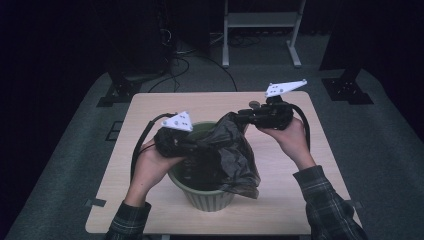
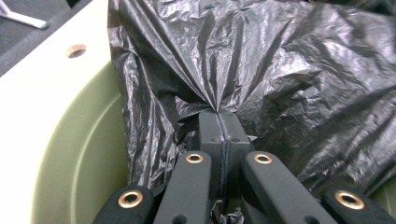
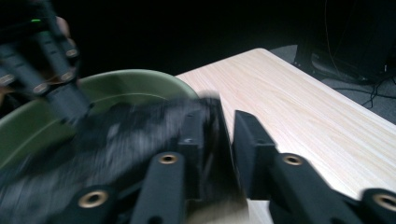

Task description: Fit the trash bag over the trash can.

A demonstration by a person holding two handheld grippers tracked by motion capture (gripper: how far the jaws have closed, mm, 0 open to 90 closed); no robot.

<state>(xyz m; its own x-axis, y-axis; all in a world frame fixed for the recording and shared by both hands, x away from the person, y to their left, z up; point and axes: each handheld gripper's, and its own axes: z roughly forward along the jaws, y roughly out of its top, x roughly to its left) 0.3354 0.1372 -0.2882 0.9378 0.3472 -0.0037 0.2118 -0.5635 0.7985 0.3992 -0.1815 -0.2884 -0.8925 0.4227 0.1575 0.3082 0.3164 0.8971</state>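
Note:
A black plastic bag [image 1: 235, 160] hangs crumpled over a green round bin [image 1: 205, 197] on the wooden table [image 1: 165, 105]. My left gripper [image 1: 200, 147] sits at the bin's left rim. In the left gripper view it [image 2: 218, 121] is shut on a gathered fold of the bag [image 2: 280, 70], with the bin's inner wall [image 2: 79, 154] to the left. My right gripper [image 1: 240, 116] is at the bag's upper right edge. In the right gripper view its jaws [image 3: 226, 126] stand apart with a gap between them, and the blurred bag [image 3: 116, 135] lies against the left jaw.
The bin stands near the table's front edge. A small round object [image 1: 254, 104] lies on the table behind the right gripper. Bare tabletop [image 3: 303, 107] stretches to the right. Beyond the table are a white metal frame [image 1: 260, 30], dark stands and floor cables.

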